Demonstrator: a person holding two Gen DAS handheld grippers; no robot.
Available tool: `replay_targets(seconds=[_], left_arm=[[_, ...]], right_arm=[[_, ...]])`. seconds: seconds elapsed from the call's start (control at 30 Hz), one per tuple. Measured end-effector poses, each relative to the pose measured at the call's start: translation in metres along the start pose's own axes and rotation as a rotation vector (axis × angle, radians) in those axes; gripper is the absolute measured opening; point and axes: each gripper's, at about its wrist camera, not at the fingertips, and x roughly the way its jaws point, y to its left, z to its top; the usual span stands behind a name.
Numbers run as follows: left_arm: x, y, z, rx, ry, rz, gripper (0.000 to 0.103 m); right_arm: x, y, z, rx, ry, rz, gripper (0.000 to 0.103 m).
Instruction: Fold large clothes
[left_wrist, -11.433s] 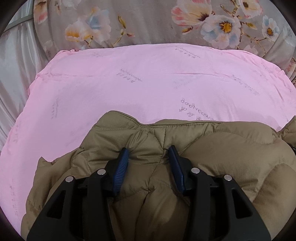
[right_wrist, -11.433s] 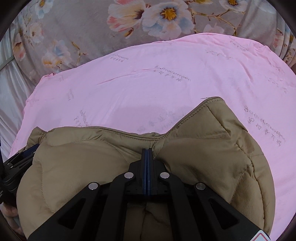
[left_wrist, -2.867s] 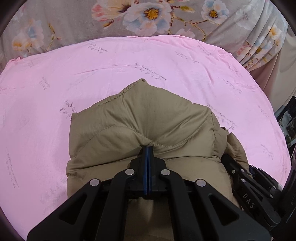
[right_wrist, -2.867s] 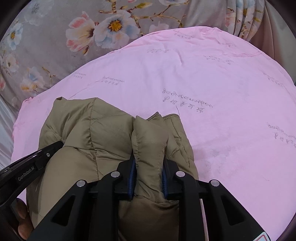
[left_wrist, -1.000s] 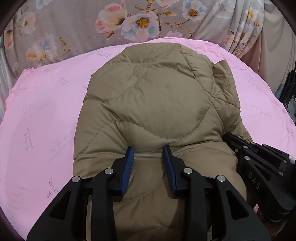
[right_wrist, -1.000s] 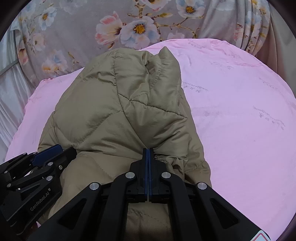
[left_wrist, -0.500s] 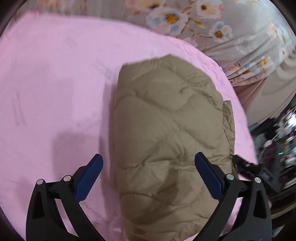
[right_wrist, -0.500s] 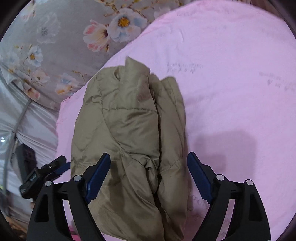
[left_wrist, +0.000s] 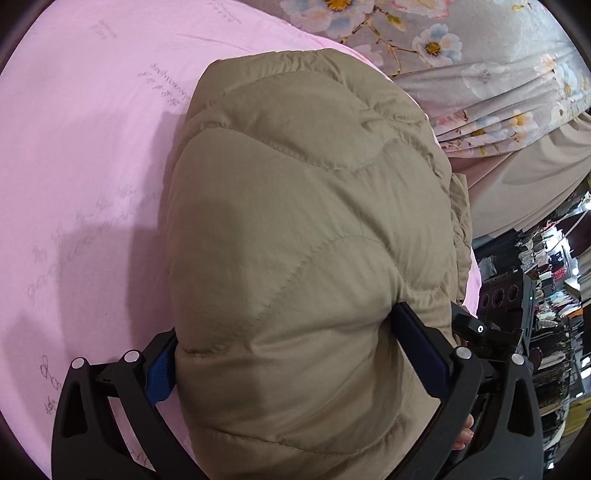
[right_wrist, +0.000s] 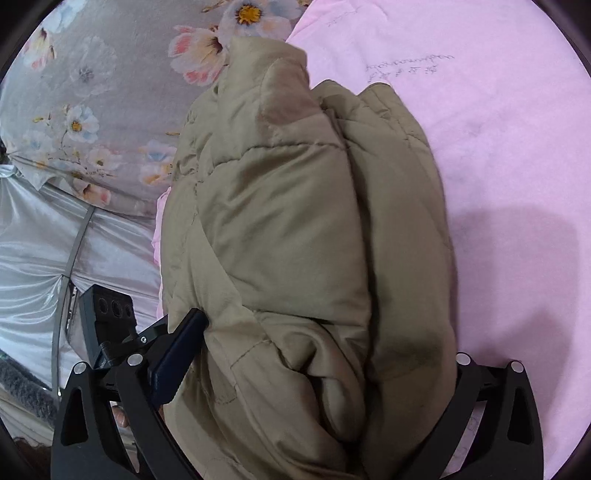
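A folded tan quilted puffer jacket (left_wrist: 306, 229) lies as a thick bundle on the pink sheet (left_wrist: 85, 155). It also fills the right wrist view (right_wrist: 295, 240). My left gripper (left_wrist: 291, 350) stands wide open, its jaws spread around one end of the bundle, the blue pads against its sides. My right gripper (right_wrist: 314, 354) is wide open around the opposite end; its right finger is hidden behind the fabric. The other gripper shows at the edge of each view.
The pink sheet (right_wrist: 509, 155) covers the bed. A grey floral curtain (left_wrist: 461, 48) hangs behind it, with silver fabric (right_wrist: 33, 258) to one side. A cluttered dark room (left_wrist: 546, 295) lies past the bed edge.
Both grippers let go of the jacket, opened wide and turned to face its two ends. In the last half second both moved in, so the bundle now sits between their jaws.
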Motion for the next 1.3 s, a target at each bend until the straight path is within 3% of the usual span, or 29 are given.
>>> replay_targets(seconds=[0.1, 0.17, 0.27, 0.5, 0.8, 1.07, 1.3], left_arm=[[-0.006, -0.014, 0.0, 0.096, -0.049, 0.049, 0.097], [-0.018, -0.027, 0.002, 0.183, -0.113, 0.082, 0.087], [-0.037, -0.04, 0.015, 0.276, -0.17, 0.068, 0.077], [-0.085, -0.051, 0.07, 0.424, -0.371, 0.085, 0.073], [-0.122, 0.006, 0.154, 0.474, -0.535, 0.117, 0.073], [-0.091, 0.08, 0.221, 0.404, -0.501, 0.101, 0.073], [-0.043, 0.13, 0.251, 0.363, -0.431, 0.148, 0.073]], right_arm=[[0.001, 0.008, 0.004, -0.024, -0.035, 0.02, 0.07], [-0.003, 0.019, 0.008, -0.058, -0.071, 0.027, 0.051], [-0.004, 0.044, 0.019, -0.127, -0.124, 0.012, 0.037], [0.01, 0.126, 0.063, -0.344, -0.276, 0.003, 0.034], [0.076, 0.204, 0.132, -0.51, -0.35, -0.01, 0.034], [0.156, 0.207, 0.176, -0.536, -0.292, -0.054, 0.034], [0.222, 0.184, 0.197, -0.495, -0.222, -0.094, 0.035]])
